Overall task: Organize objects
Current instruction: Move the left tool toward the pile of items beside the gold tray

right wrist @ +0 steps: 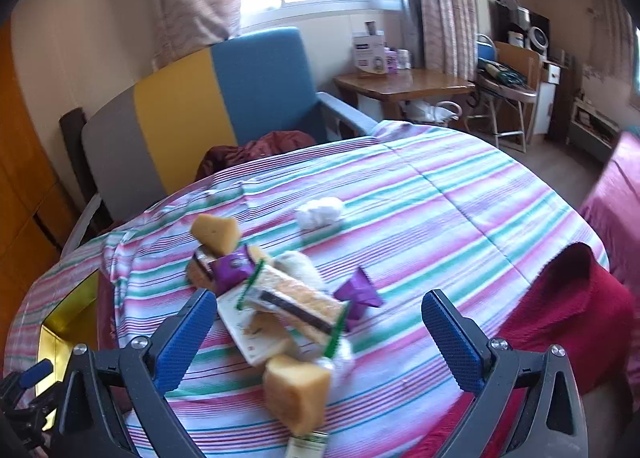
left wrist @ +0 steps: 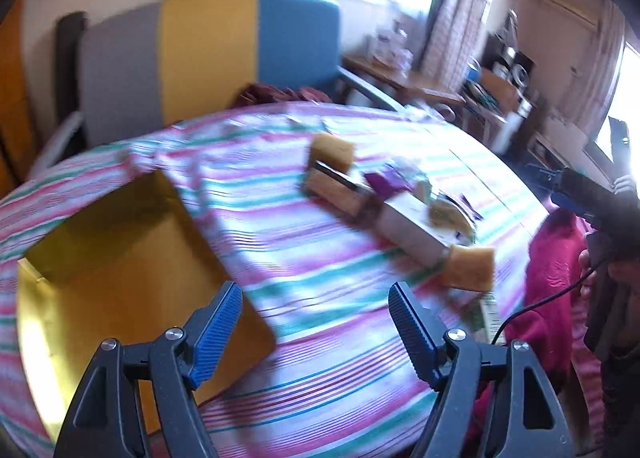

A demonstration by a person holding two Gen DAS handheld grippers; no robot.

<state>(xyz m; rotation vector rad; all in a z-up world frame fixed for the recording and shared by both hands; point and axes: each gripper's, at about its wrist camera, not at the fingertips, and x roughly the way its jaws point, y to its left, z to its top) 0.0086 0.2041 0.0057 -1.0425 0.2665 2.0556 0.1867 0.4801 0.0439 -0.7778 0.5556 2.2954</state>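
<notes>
The left gripper (left wrist: 316, 332) was seen closest, its blue jaws wide apart with nothing between them. The right gripper (right wrist: 320, 342) was also held with its jaws wide apart, and nothing was gripped. A yellow sponge block (right wrist: 296, 394) was seen just ahead of the right one. Past it, a pile of wrapped snack bars (right wrist: 296, 302), purple packets (right wrist: 358, 292) and a second yellow sponge (right wrist: 214, 234) was spread on the pink and green striped bed cover (right wrist: 460, 218). A shiny gold open box (left wrist: 120, 258) was set on the cover, to the left of the pile. Farther back, a grey, yellow and blue chair (right wrist: 224, 98) was seen under the window.
</notes>
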